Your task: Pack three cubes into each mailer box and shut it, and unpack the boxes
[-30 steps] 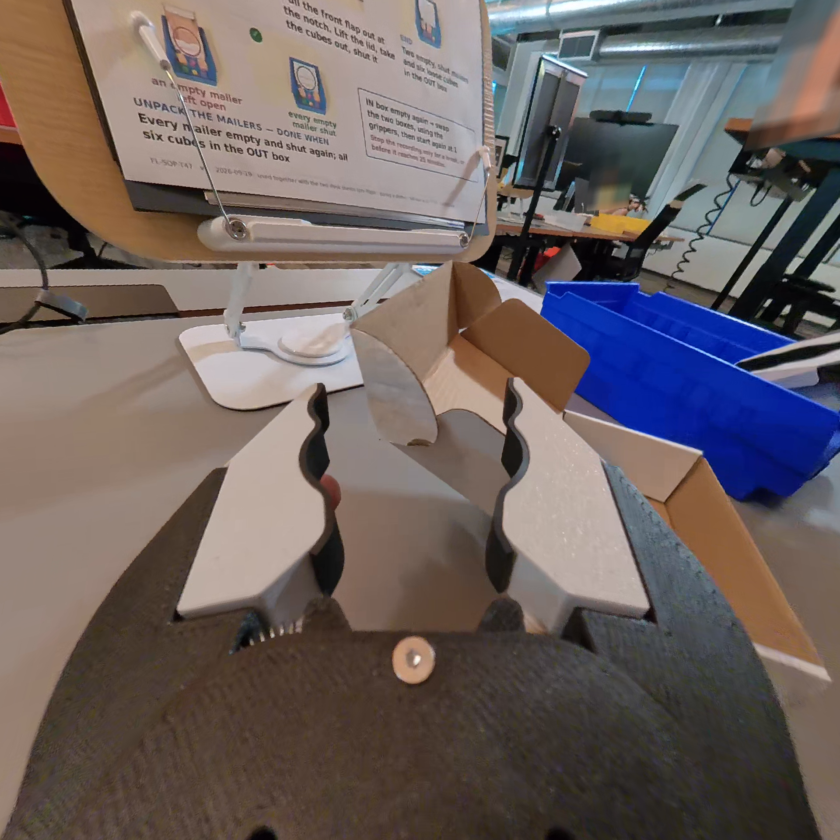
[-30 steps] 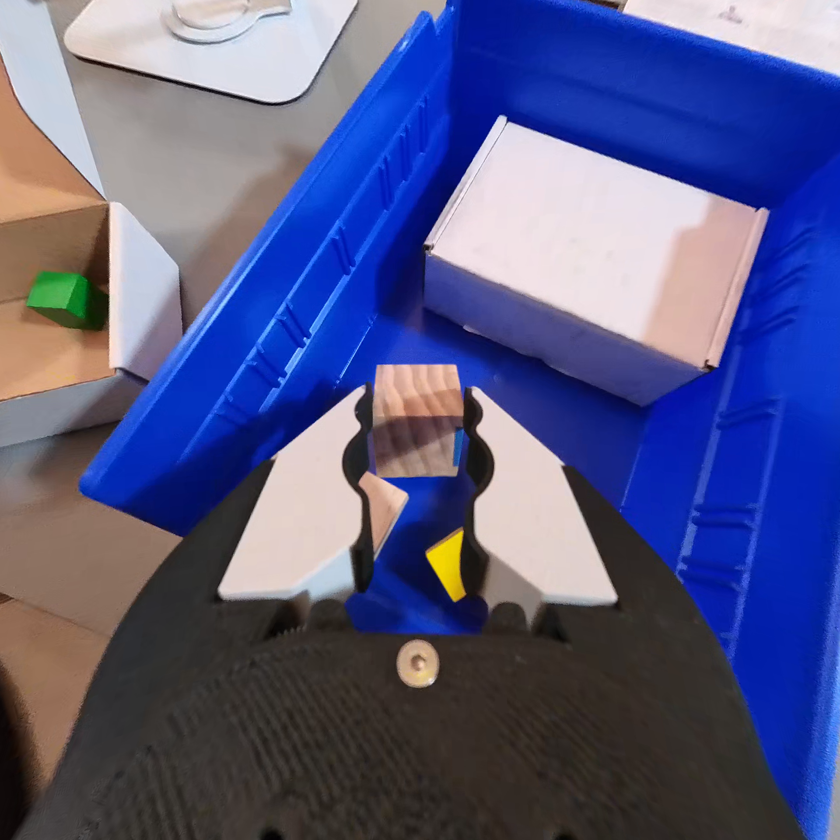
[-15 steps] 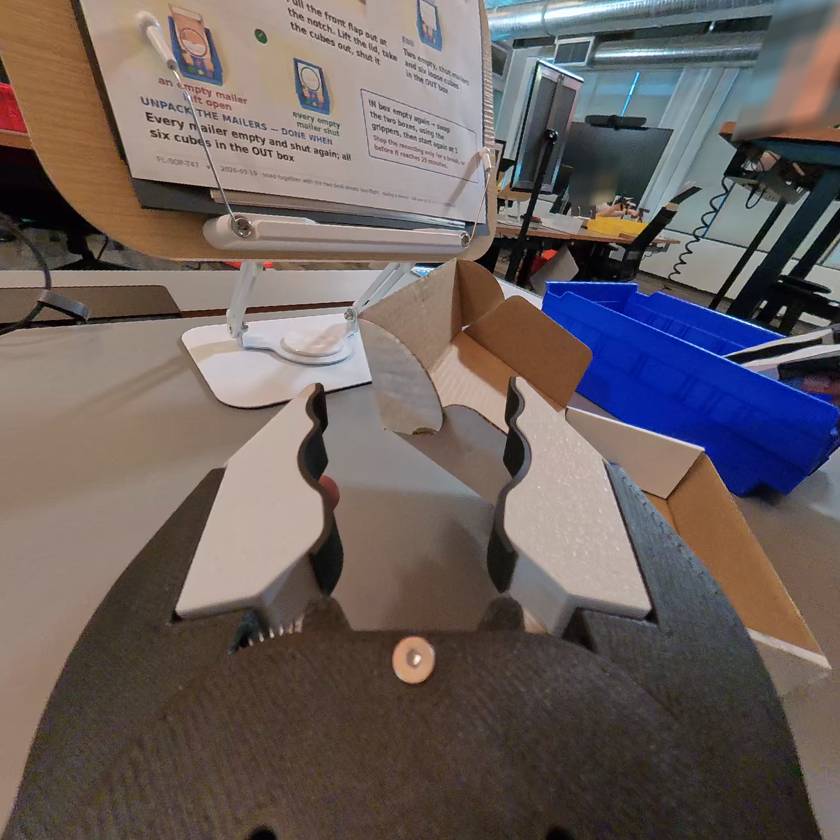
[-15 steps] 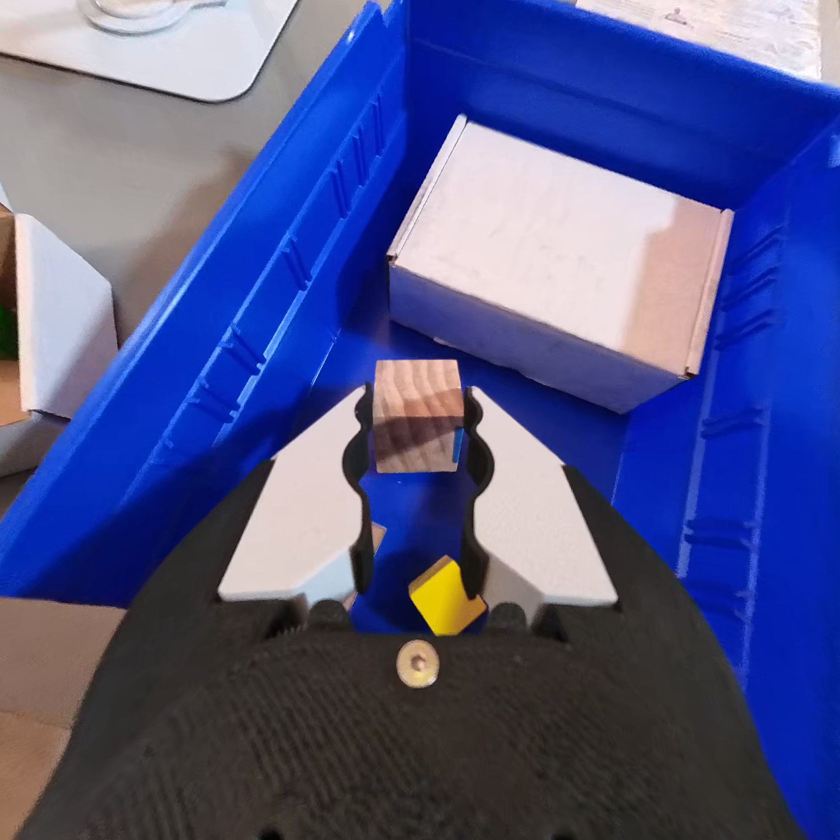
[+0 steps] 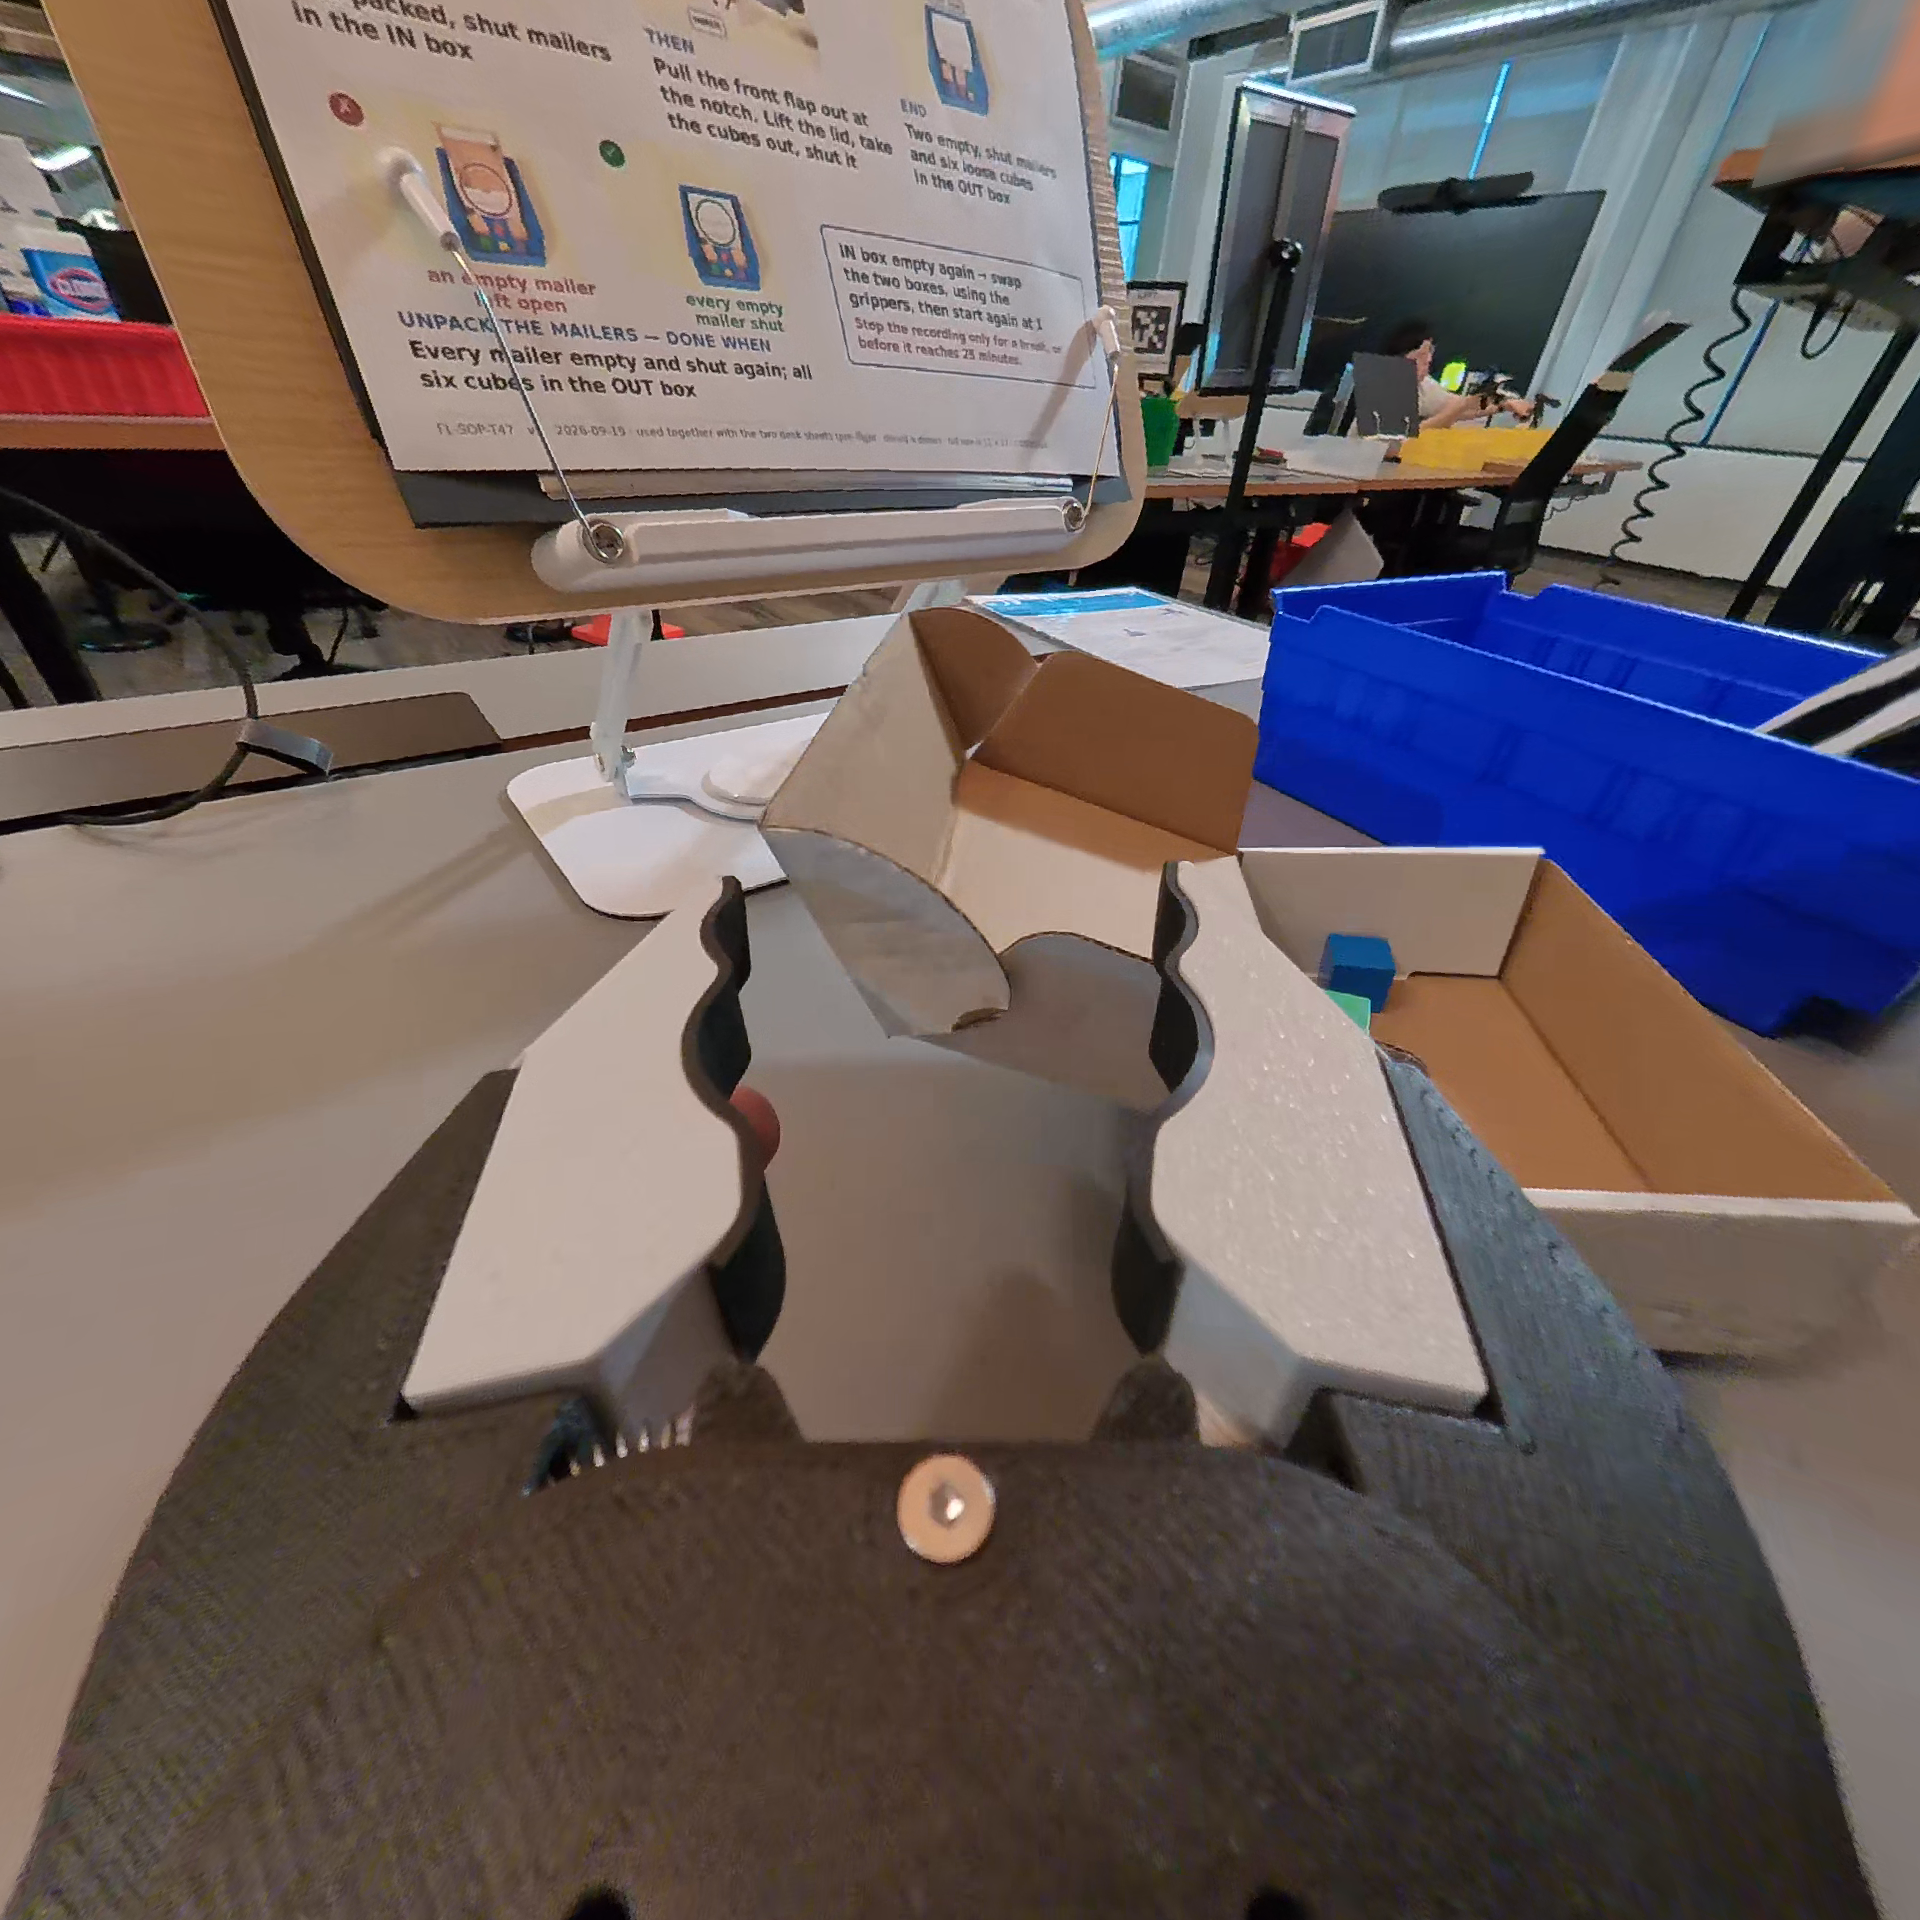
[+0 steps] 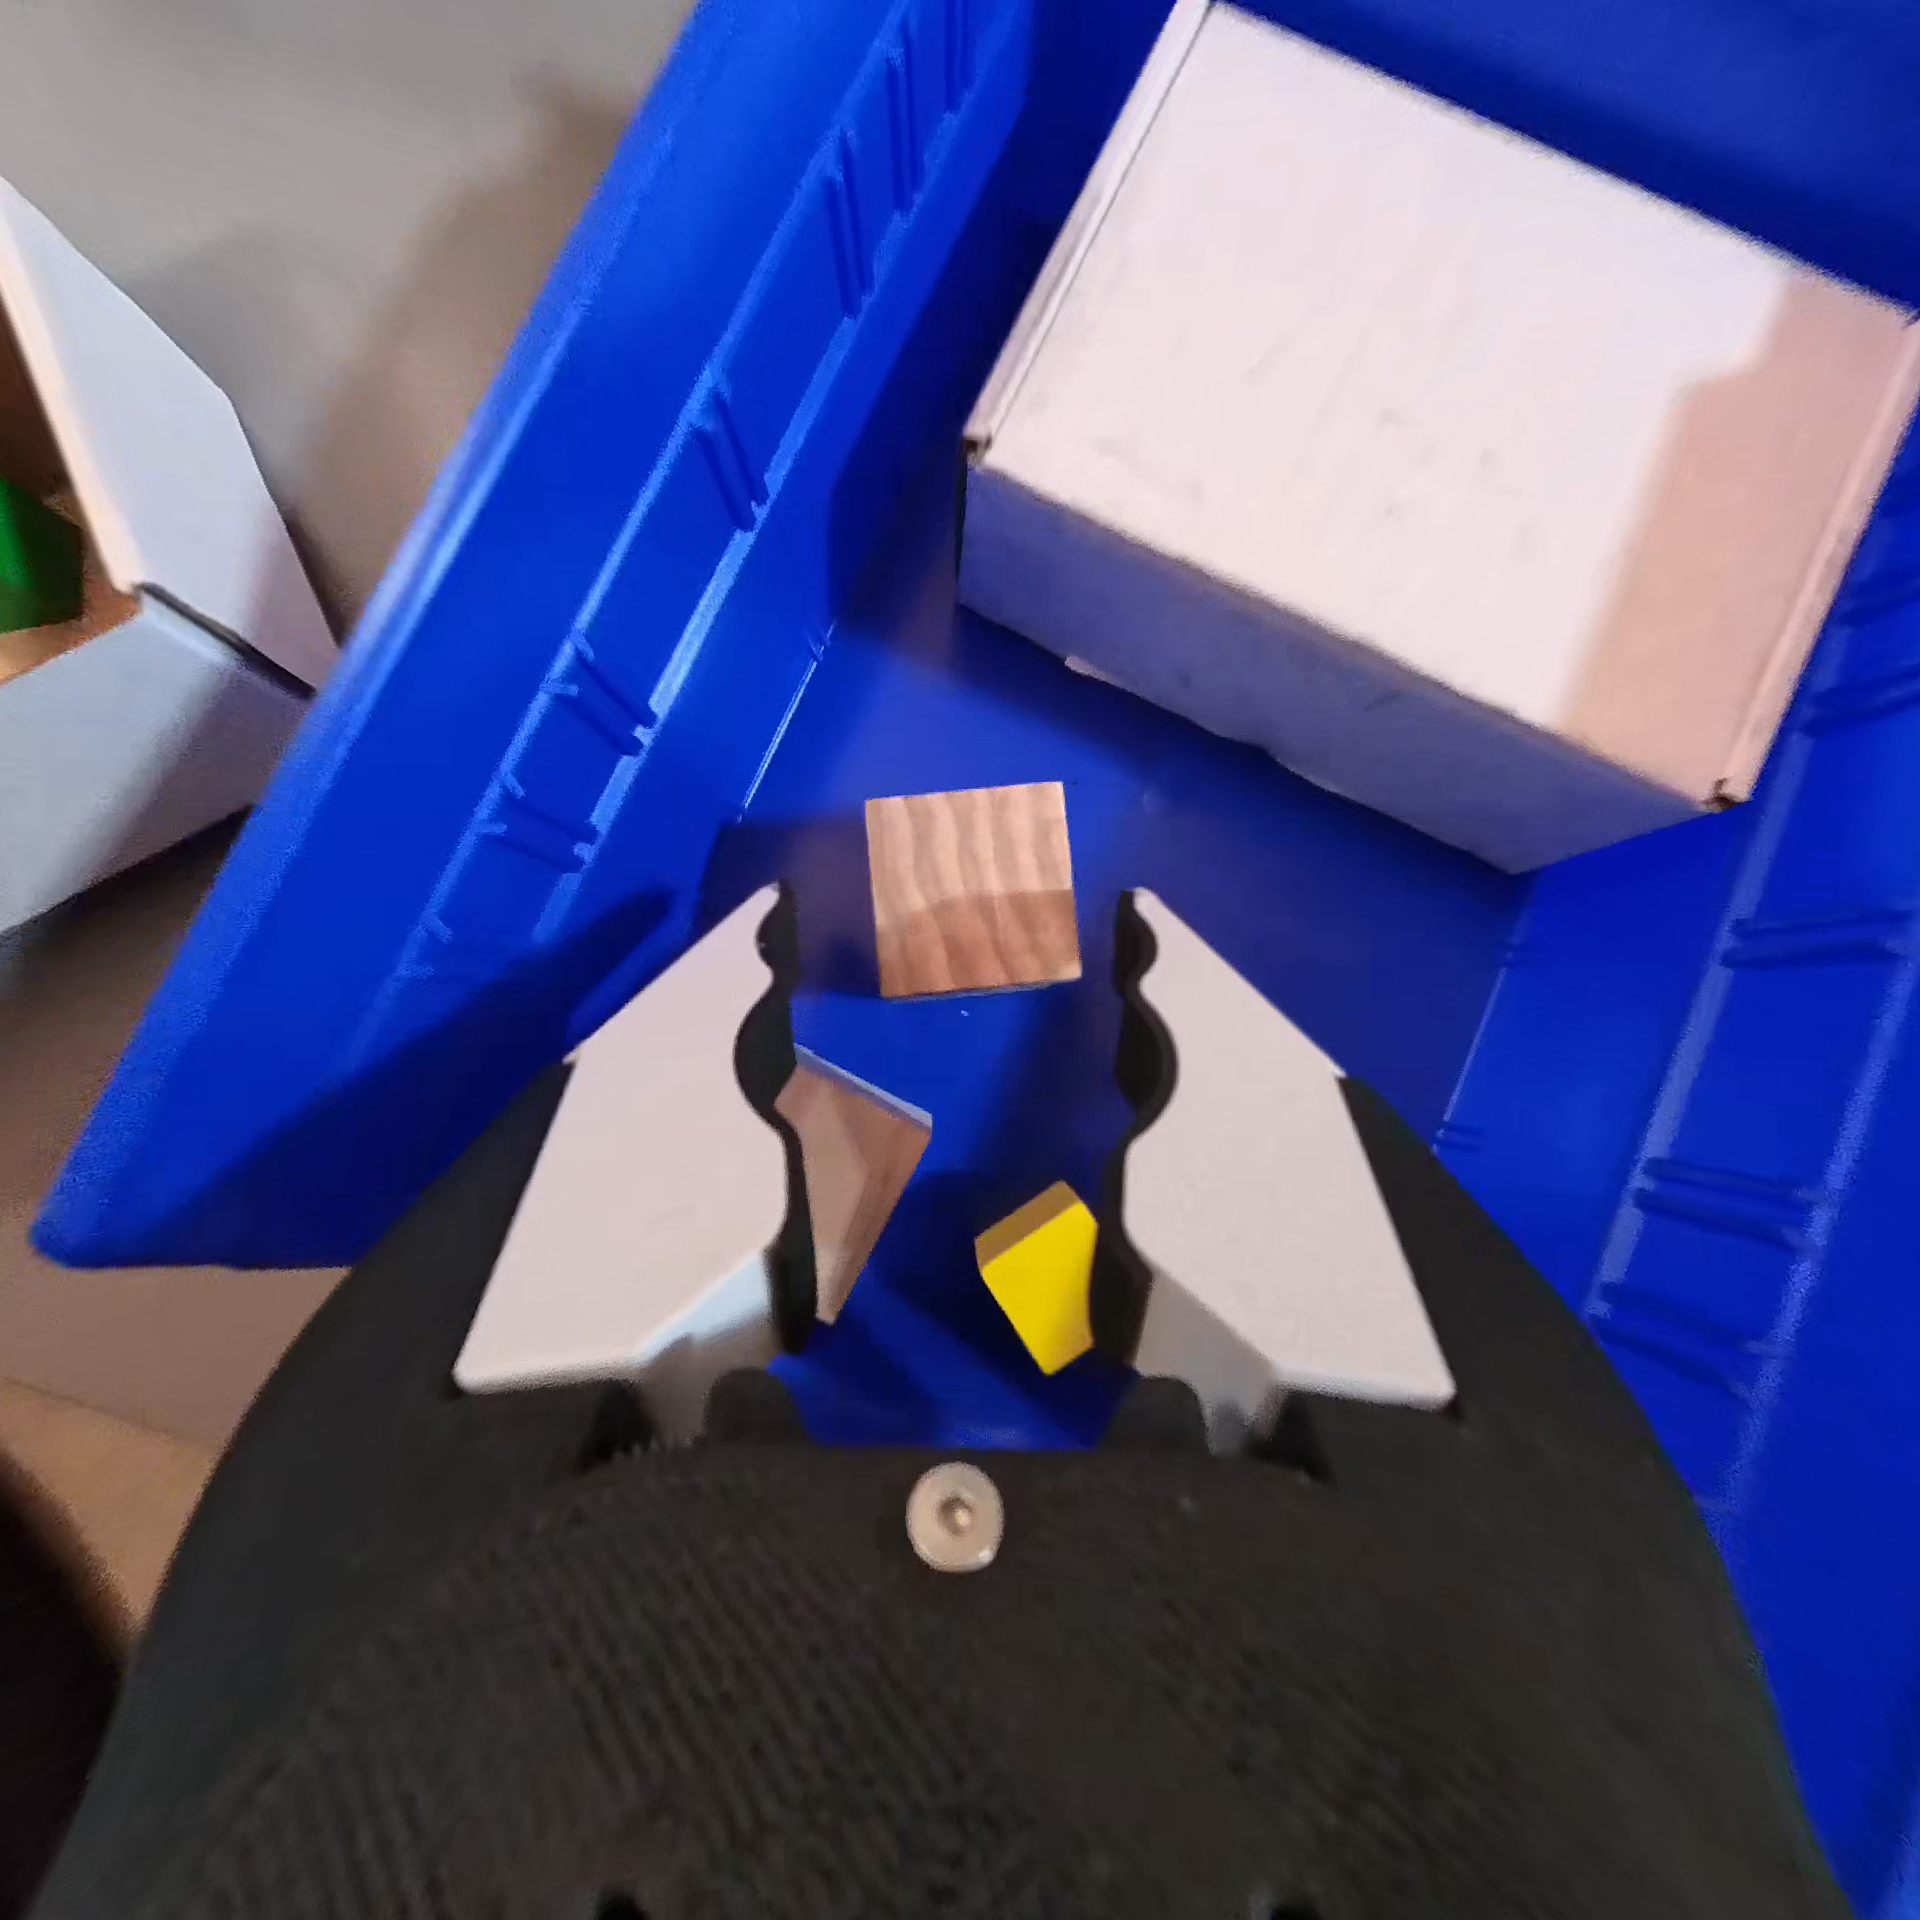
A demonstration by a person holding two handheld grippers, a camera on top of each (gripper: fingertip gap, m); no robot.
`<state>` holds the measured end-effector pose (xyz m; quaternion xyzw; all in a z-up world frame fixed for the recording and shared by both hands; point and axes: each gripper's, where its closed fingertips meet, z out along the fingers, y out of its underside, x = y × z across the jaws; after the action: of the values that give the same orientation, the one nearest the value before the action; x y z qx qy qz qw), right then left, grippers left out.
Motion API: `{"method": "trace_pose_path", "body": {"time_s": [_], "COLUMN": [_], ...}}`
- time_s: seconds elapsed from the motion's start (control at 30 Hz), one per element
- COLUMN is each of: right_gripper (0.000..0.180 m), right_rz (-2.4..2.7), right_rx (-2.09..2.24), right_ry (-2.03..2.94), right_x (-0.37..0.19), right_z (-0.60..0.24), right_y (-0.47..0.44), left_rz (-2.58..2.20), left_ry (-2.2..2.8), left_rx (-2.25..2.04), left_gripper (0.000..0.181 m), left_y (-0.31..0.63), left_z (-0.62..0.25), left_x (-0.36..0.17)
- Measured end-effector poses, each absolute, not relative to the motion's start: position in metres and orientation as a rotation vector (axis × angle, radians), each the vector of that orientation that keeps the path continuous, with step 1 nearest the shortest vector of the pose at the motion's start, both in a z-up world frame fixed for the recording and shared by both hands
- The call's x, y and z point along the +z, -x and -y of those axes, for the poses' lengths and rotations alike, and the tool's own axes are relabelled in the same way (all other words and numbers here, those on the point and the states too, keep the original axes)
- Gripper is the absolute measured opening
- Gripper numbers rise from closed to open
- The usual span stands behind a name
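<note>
My right gripper [image 6: 951, 904] is open over the blue bin [image 6: 582, 810]. A wooden cube [image 6: 971, 888] lies free between its fingertips, with a gap on each side. Below it in the bin are a second wooden cube [image 6: 852, 1174] and a yellow cube [image 6: 1039, 1273]. A shut white mailer box [image 6: 1403, 416] sits at the far end of the bin. My left gripper [image 5: 951, 914] is open and empty above the table, facing the open mailer box [image 5: 1621, 1091]. That box holds a blue cube [image 5: 1356, 966] and a green cube [image 5: 1351, 1006].
A document stand [image 5: 644, 831] with an instruction sheet stands behind the open mailer's raised lid [image 5: 935, 748]. The blue bin [image 5: 1558, 748] lies to the right of the mailer. The open mailer's corner [image 6: 135, 623] and the green cube [image 6: 31, 561] show at the left edge of the right wrist view.
My right gripper has opened and let go of the wooden cube it held over the bin. My left gripper has shifted a little, and the blue and green cubes in the open mailer now show.
</note>
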<state>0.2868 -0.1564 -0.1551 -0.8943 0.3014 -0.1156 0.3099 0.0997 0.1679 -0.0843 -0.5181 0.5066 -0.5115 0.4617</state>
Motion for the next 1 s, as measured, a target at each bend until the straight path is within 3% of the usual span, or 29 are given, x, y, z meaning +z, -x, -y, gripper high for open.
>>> {"method": "trace_pose_path", "body": {"time_s": [0.17,0.27,0.33,0.5,0.63,0.77,0.9,1.0], "right_gripper": [0.066,0.043,0.058,0.061,0.061,0.064,0.032,0.040], "right_rz": [-0.622,-0.531,-0.428,-0.190,-0.022,0.144,0.226,0.209], "right_rx": [-0.345,-0.516,-0.684,-0.881,-0.479,-0.447,-0.345,-0.237], "right_ry": [2.160,2.174,2.197,2.121,2.162,2.309,2.293,2.288], "right_x": [-0.100,-0.086,-0.076,-0.041,-0.074,-0.131,-0.144,-0.143], "right_z": [0.130,0.118,0.111,0.086,0.039,0.020,0.008,0.005], "right_y": [-0.273,-0.257,-0.245,-0.210,-0.138,-0.107,-0.081,-0.071], "left_rz": [-1.246,-1.247,-1.249,-1.260,-1.260,-1.272,-1.282,-1.309], "left_ry": [1.274,1.266,1.257,1.227,1.225,1.214,1.207,1.256], "left_rx": [-1.274,-1.295,-1.311,-1.360,-1.386,-1.377,-1.382,-1.428], "left_gripper": [0.079,0.079,0.079,0.080,0.081,0.082,0.083,0.085], "left_y": [-0.103,-0.106,-0.108,-0.110,-0.112,-0.113,-0.110,-0.111], "left_z": [-0.166,-0.162,-0.160,-0.152,-0.150,-0.146,-0.144,-0.143], "left_x": [-0.084,-0.082,-0.081,-0.077,-0.075,-0.075,-0.075,-0.082]}}
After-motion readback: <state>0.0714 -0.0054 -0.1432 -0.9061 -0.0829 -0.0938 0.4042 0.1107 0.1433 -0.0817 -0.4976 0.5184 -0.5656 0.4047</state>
